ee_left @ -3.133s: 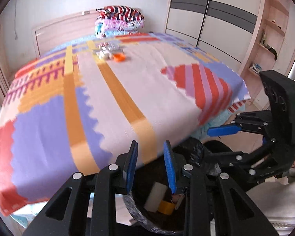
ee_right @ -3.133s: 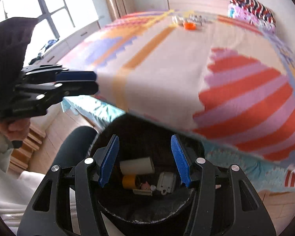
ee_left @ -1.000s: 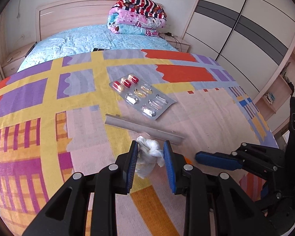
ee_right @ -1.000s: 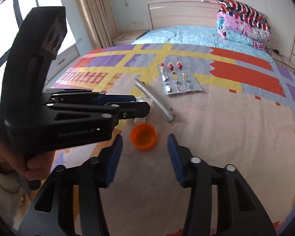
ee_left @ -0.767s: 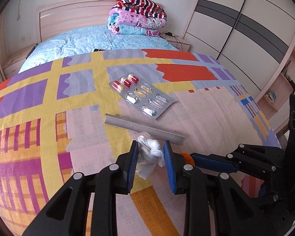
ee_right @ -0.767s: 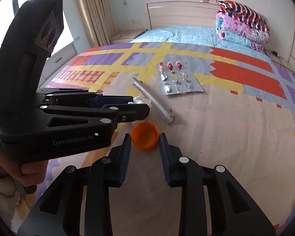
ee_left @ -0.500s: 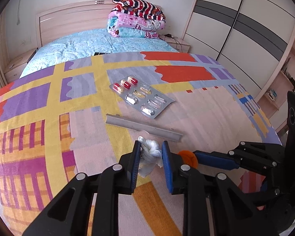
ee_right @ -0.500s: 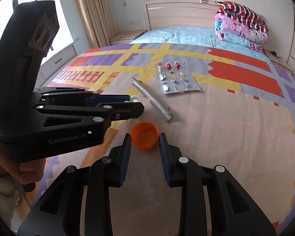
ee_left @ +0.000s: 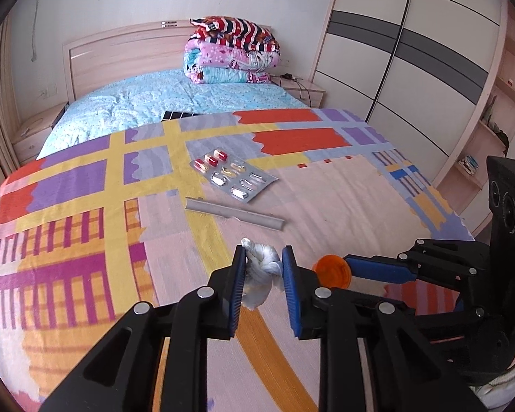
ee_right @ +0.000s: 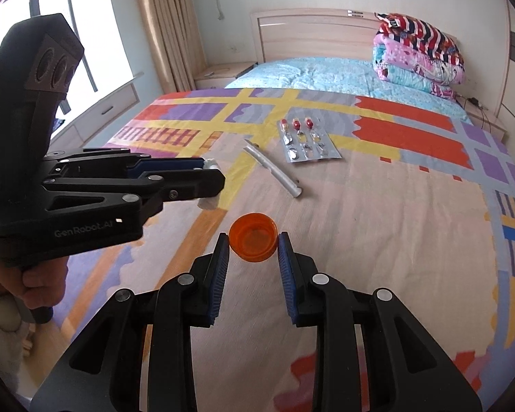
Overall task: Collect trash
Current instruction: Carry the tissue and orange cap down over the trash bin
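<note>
My left gripper (ee_left: 263, 261) is shut on a crumpled white tissue (ee_left: 261, 269), held just above the patchwork bedspread (ee_left: 86, 240). My right gripper (ee_right: 253, 240) is shut on an orange plastic cap (ee_right: 253, 237), its pads pressing both sides of the rim. The cap (ee_left: 331, 270) also shows in the left wrist view, held just right of the tissue. A blister pack of pills (ee_left: 233, 178) and a grey plastic strip (ee_left: 235, 213) lie on the bedspread beyond both grippers. The left gripper (ee_right: 209, 171) reaches in from the left in the right wrist view.
Folded quilts (ee_left: 230, 51) are stacked by the wooden headboard (ee_left: 120, 55). A sliding wardrobe (ee_left: 412, 68) and open shelves stand to the right of the bed. Curtains (ee_right: 161, 34) and a window are to its left. A hand (ee_right: 34, 285) grips the left tool's handle.
Three seconds ago both grippers hung open over a black bin. Since a second ago the left has pinched the tissue, the right has closed on the orange cap, and both have lifted.
</note>
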A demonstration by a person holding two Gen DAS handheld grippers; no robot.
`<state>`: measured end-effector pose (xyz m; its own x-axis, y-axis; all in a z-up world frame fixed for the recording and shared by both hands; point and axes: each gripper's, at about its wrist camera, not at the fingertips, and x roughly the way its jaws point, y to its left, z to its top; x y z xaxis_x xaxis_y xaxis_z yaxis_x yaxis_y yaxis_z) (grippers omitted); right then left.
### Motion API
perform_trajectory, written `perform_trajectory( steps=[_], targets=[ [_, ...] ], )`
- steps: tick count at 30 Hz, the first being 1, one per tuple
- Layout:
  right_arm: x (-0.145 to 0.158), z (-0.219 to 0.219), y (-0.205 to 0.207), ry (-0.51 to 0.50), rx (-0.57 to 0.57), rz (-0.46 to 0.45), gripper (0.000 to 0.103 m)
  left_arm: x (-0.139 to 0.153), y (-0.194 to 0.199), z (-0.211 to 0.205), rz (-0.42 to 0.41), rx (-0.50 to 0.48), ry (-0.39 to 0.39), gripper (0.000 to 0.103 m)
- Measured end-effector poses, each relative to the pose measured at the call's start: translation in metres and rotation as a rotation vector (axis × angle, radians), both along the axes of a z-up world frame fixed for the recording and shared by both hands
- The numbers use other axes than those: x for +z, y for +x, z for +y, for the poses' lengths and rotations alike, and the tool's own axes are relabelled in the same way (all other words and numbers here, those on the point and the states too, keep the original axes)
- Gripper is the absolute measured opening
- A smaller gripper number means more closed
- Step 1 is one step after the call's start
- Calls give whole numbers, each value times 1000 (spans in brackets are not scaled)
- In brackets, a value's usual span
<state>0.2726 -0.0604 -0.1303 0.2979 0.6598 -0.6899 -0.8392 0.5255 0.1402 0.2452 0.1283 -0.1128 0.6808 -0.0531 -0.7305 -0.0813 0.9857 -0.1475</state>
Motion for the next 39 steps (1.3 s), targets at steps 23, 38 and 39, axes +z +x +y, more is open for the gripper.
perform_trajectory(
  steps=[23, 38, 39],
  targets=[
    [24, -71, -74, 54, 9, -56, 29, 33, -108, -67, -81, -45, 16, 21],
    [-12, -119, -118, 42, 37, -2, 29, -7, -164, -101, -28, -108, -50, 21],
    [-15, -121, -122, 39, 44, 0, 29, -12, -168, -105, -19, -115, -50, 21]
  ],
)
